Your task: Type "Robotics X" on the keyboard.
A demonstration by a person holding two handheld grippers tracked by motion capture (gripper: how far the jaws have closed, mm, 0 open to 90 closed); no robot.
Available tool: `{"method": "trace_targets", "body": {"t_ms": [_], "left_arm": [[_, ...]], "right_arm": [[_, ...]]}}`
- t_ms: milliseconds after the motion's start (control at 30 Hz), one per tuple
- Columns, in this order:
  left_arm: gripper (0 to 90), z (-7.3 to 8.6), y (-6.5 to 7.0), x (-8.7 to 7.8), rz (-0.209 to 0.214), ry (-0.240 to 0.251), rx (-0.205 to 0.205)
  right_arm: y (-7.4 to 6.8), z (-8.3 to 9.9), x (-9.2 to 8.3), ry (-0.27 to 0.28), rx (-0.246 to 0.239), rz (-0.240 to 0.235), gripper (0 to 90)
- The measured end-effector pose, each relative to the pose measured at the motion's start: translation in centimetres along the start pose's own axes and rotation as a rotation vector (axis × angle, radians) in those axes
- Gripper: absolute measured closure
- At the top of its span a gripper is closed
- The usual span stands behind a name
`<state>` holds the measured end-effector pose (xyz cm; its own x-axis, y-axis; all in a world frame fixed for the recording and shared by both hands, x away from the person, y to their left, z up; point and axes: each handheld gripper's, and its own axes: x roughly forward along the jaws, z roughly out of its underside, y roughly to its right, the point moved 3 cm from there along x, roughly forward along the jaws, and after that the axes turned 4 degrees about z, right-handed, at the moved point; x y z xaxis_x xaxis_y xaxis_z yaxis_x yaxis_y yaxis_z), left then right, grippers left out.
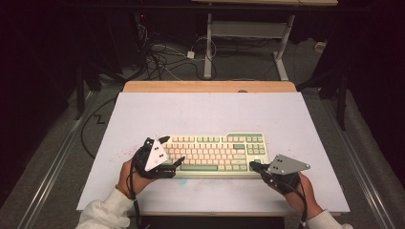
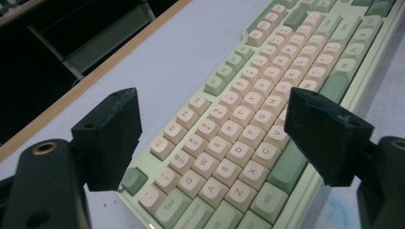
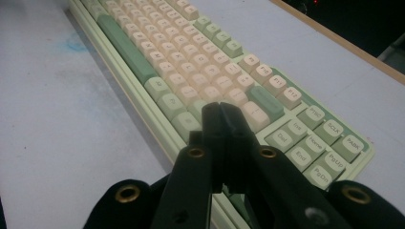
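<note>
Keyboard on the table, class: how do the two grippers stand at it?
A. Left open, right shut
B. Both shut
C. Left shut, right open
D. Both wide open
A: the left gripper has its jaws spread wide over the left end of the keyboard, while the right gripper has its jaws pressed together at the right end.

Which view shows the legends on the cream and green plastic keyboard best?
The left gripper view: the cream and green plastic keyboard is close there, with letters readable. The right gripper view shows navigation legends; the high view shows its whole outline, legends too small.
</note>
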<state>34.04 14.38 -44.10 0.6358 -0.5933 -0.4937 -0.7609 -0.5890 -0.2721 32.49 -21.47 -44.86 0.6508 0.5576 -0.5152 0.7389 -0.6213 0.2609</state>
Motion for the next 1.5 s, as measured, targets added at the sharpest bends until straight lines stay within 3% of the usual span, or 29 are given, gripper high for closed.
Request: {"method": "trace_targets", "body": {"t_ms": [233,400,600,900,1233,1500], "left_arm": [[19.5,1.9,0.1,-1.6,-0.020,0.006,-0.020],[19.5,3.4,0.1,-2.0,-0.020,-0.020,-0.033],[19.4,4.6,0.1,-2.6,-0.028,-0.050,-0.025],[19.5,6.1,0.4,-3.3,-0.001,-0.053,-0.073],[19.4,6.5,0.7,-3.3,0.010,-0.068,-0.070],[19.4,6.5,0.7,-3.2,0.015,-0.072,-0.071]], "right_arm": [[0.1,-0.9,0.8,0.005,-0.010,0.000,90.0],[-0.1,-1.9,1.9,0.003,-0.023,-0.013,90.0],[-0.6,-3.3,3.9,-0.006,-0.052,-0.039,90.0],[-1.7,-5.3,7.0,-0.021,-0.092,-0.074,90.0],[-2.4,-6.9,10.7,-0.079,-0.130,-0.090,90.0],[-2.4,-6.9,12.4,-0.132,-0.146,-0.085,90.0]]}}
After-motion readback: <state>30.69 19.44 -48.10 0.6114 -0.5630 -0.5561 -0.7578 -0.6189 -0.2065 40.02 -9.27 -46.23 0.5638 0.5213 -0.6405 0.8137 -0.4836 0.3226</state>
